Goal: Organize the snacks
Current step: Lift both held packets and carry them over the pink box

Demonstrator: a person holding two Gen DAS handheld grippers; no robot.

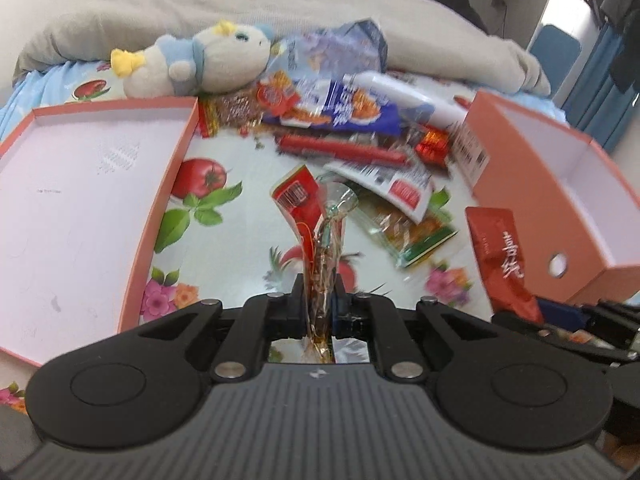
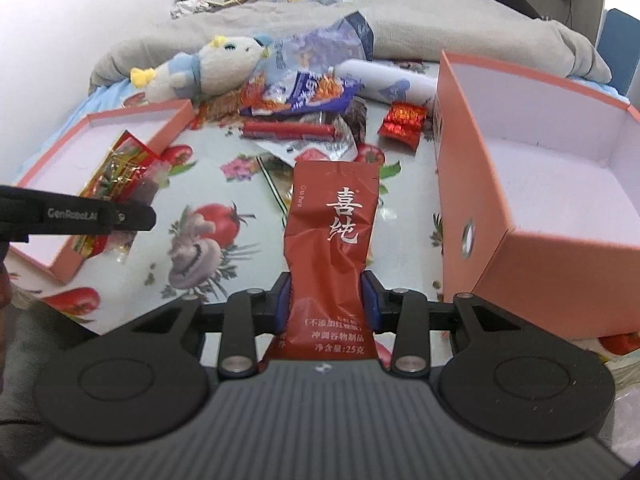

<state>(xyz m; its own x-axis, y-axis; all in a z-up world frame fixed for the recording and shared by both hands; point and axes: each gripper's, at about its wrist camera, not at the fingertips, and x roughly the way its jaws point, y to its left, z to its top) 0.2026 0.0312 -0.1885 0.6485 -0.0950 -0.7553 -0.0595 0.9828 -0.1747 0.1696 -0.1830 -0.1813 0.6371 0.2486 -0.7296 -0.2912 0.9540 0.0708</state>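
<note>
The shallow pink cardboard lid (image 1: 80, 184) and deep pink box (image 2: 560, 184) hold nothing. The left gripper (image 1: 319, 298) pinches a crinkled clear-and-red snack wrapper (image 1: 320, 216); the right gripper (image 2: 326, 300) clamps a creased dark-red sachet (image 2: 332, 232).

A bed carries everything, covered by a sheet (image 2: 224, 276) printed with tomatoes, flowers and mushrooms. A grey duvet (image 2: 440, 28) lies bunched across the top of the frame. At left a shallow pink lid (image 1: 72, 200) lies open side up; at right stands a deeper pink box (image 2: 532, 200). In the upper middle a plush toy (image 2: 208, 68) lies on its side, touching the snack pile just right of it: a blue bag (image 2: 320, 44), a blue-and-orange packet (image 2: 304, 94), a white bottle (image 2: 384, 80), a red sausage (image 2: 288, 131) and a red foil pack (image 2: 402, 125). A green packet (image 1: 416, 232) lies in the centre.
</note>
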